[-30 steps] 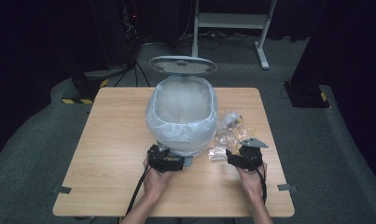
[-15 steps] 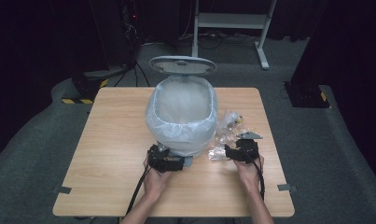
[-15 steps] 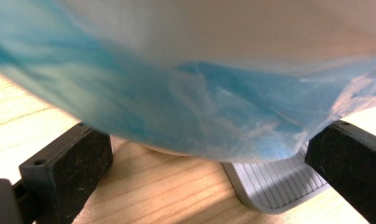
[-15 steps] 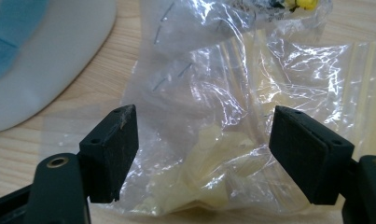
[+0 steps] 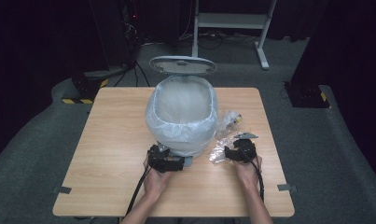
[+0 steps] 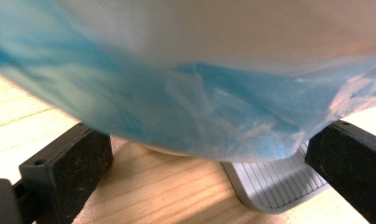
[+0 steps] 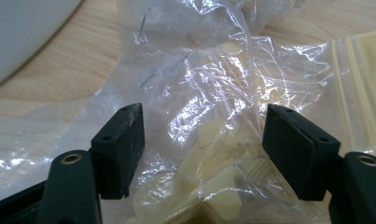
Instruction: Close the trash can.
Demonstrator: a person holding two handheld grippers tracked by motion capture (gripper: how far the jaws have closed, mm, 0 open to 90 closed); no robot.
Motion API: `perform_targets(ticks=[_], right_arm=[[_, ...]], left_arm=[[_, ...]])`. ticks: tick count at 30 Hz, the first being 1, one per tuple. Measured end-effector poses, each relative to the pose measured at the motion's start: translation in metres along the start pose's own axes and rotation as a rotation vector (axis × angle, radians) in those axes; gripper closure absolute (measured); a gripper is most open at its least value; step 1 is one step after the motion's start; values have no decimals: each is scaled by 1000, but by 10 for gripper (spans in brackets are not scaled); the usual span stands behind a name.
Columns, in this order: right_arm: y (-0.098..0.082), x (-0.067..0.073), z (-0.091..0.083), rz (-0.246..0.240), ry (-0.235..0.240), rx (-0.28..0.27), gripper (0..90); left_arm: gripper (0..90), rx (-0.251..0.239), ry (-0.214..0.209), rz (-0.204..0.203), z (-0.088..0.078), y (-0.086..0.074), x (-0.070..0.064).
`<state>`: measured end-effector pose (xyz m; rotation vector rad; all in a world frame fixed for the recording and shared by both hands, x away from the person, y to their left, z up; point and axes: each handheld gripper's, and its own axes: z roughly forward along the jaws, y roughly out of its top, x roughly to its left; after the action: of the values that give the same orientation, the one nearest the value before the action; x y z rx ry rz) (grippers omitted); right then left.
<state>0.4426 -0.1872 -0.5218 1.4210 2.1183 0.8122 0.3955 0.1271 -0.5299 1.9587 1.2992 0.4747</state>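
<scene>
Both tongs stand apart—your right gripper [image 7: 202, 149] straddles the clear bag [image 7: 209, 116], whose slippery film may slide free, while your left gripper [image 6: 199, 177] could snag the bin liner [image 6: 185, 102].

Handheld rig: two black grippers, bare forearms

Left gripper [image 5: 166, 160] and right gripper [image 5: 235, 152]: black bodies, black cable off each. Right one carries a grey three-cornered plate [image 5: 246, 136] on top. Jaws are blocky black pads, scuffed, small screw holes near the tips, brass-coloured bolts at the jaw bases. No sleeves visible.
</scene>
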Motion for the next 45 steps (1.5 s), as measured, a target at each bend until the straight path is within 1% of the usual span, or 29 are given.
perform_targets(ticks=[2,3,6,8,12,14,17,19,21,23,24,26,27,28,30,31,37,45], right_arm=[[-1,-1,0,2,5,-10,343],[-2,-2,-1,6,5,-13,371],[-4,-6,-3,5,8,-26,492],[-6,-9,-5,17,30,-24,570],[-8,-11,-8,-4,41,-21,675],[-9,-10,-9,-16,45,-23,742],[-12,-9,-10,-28,49,-38,824],[-13,-9,-10,-31,47,-44,844],[-14,-8,-11,-24,47,-46,857],[-15,-9,-12,-26,55,-47,866],[-15,-9,-12,-27,57,-50,870],[-16,-10,-15,-16,60,-62,875],[-17,-10,-17,-10,66,-71,877],[-17,-11,-19,-7,70,-77,878],[-18,-11,-22,-10,73,-83,880],[-18,-12,-28,-10,81,-89,880],[-19,-13,-49,-21,109,-125,883],[-29,-14,-76,-17,149,-170,884]], left_arm=[[9,-13,1,-11,1,0,-2],[9,-7,5,-3,0,0,-1],[9,-16,3,-12,0,0,-2],[9,-14,5,-9,0,0,-2],[9,-15,5,-11,0,0,-2],[9,-15,5,-10,0,0,-2],[9,-16,4,-12,0,0,-2],[9,-15,4,-11,0,0,-2],[9,-15,4,-11,0,0,-2],[9,-16,3,-13,0,0,-2],[9,-8,7,-5,0,0,-1],[9,-16,2,-14,0,0,-2],[9,-16,2,-13,0,0,-2],[9,-8,9,-4,0,0,-1],[9,-11,7,-7,0,0,-2],[9,-17,2,-14,0,0,-2],[9,-15,5,-11,0,0,-2],[9,-14,6,-9,0,0,-2]])
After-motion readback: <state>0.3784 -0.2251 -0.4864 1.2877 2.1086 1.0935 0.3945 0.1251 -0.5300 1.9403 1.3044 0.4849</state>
